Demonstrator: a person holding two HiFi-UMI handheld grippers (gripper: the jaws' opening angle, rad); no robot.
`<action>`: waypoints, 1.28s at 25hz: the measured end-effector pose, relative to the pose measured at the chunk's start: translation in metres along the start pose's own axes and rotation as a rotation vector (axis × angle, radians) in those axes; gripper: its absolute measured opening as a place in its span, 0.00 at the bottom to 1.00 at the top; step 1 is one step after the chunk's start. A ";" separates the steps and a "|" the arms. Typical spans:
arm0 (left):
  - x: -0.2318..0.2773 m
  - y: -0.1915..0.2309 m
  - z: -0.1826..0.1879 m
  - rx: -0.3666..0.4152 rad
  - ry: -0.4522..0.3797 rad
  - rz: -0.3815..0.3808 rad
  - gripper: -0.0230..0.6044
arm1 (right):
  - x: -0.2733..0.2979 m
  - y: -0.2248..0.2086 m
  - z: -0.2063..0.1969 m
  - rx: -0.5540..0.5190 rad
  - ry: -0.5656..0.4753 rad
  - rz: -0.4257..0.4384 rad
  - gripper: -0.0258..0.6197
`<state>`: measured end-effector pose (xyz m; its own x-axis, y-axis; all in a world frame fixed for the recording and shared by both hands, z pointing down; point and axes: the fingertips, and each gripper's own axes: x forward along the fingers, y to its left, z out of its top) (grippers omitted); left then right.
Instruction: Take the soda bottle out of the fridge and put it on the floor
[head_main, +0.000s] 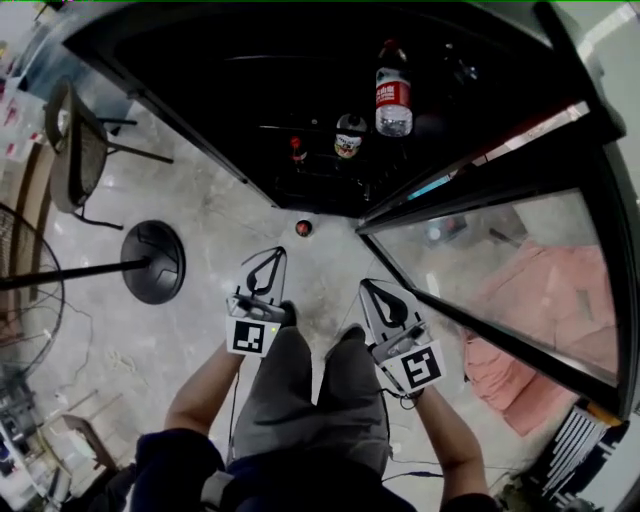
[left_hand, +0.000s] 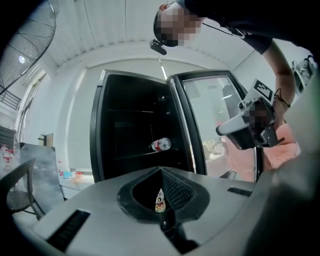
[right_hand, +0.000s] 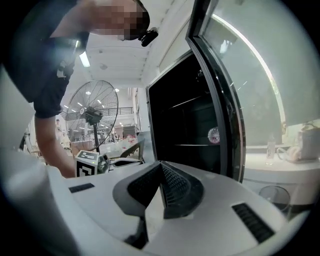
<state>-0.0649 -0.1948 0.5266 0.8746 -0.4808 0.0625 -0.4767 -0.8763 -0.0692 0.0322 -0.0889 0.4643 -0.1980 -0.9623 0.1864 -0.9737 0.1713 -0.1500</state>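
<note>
The fridge (head_main: 200, 90) stands open with a dark inside. A clear bottle with a red label (head_main: 393, 100) lies on a shelf, also seen as the bottle (left_hand: 161, 145). A dark soda bottle with a pale label (head_main: 348, 137) stands lower in the fridge. A small dark bottle with a red top (head_main: 303, 228) stands on the floor before the fridge. My left gripper (head_main: 277, 252) is shut and empty; through its gap (left_hand: 161, 171) a pale-labelled bottle (left_hand: 160, 200) shows beyond, not held. My right gripper (head_main: 366, 285) (right_hand: 161, 165) is shut and empty, apart from every bottle.
The glass fridge door (head_main: 500, 260) swings out at the right, close to my right gripper. A standing fan's round base (head_main: 152, 262) and a chair (head_main: 80, 150) are at the left. Pink cloth (head_main: 540, 300) lies behind the door. The person's legs stand below both grippers.
</note>
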 end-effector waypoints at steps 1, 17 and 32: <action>-0.002 0.001 0.017 -0.008 0.001 0.001 0.07 | -0.004 0.003 0.015 0.001 -0.002 -0.009 0.07; -0.058 -0.023 0.272 -0.063 0.010 -0.051 0.07 | -0.101 0.049 0.241 -0.021 -0.047 -0.115 0.07; -0.093 -0.035 0.409 -0.056 -0.039 -0.094 0.07 | -0.194 0.066 0.340 -0.024 -0.079 -0.245 0.07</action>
<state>-0.0938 -0.1066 0.1155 0.9181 -0.3955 0.0268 -0.3954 -0.9185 -0.0090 0.0443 0.0370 0.0884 0.0523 -0.9891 0.1378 -0.9942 -0.0646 -0.0862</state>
